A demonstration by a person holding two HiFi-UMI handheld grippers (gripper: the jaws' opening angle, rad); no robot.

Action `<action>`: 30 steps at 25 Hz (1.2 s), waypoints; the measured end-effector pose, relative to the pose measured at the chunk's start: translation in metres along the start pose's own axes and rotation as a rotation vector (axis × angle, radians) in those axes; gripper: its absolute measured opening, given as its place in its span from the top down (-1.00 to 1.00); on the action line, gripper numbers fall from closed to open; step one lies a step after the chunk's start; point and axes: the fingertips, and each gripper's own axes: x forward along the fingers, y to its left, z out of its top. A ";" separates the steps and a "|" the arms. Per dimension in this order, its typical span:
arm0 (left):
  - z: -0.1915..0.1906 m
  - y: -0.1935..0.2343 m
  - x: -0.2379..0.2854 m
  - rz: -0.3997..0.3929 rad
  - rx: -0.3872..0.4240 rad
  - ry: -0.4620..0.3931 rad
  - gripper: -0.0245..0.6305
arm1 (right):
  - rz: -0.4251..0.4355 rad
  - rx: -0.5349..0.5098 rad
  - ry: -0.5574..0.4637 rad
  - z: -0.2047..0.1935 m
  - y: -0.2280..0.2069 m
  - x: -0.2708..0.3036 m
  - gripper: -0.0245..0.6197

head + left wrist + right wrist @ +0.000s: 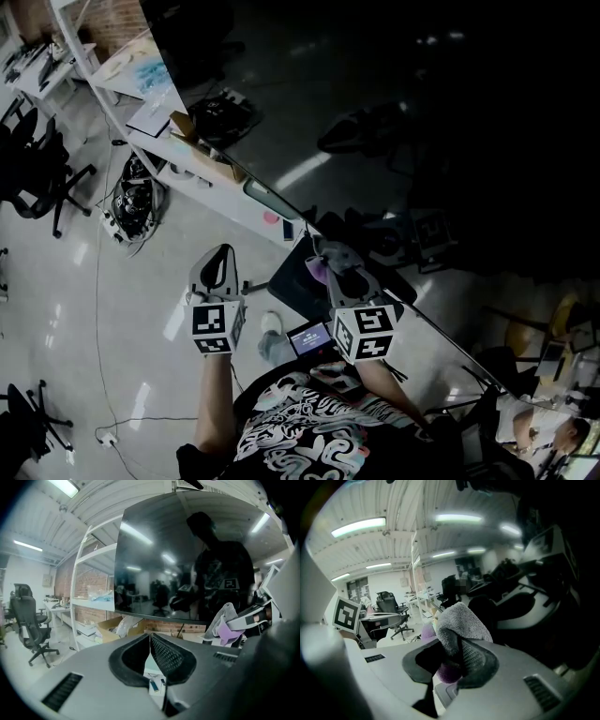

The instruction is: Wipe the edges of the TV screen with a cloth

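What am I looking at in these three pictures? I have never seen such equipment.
A person, not a robot, holds a two-jaw gripper in each hand. The head view comes from a camera on the person's head, looking down. The two gripper views come from cameras on the grippers. The left gripper is shut and empty. The right gripper is shut on a grey and purple cloth. The large dark panel is the TV screen. A cardboard box shows below it.
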 end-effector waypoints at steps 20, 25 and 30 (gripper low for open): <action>0.010 0.033 0.010 0.003 0.011 0.004 0.86 | -0.005 0.025 -0.020 0.015 0.016 0.032 0.63; 0.015 0.042 0.011 0.010 0.011 0.002 0.86 | 0.001 0.030 -0.022 0.017 0.020 0.033 0.63; 0.016 0.043 0.015 0.005 0.007 0.002 0.86 | 0.003 0.045 -0.024 0.021 0.021 0.036 0.63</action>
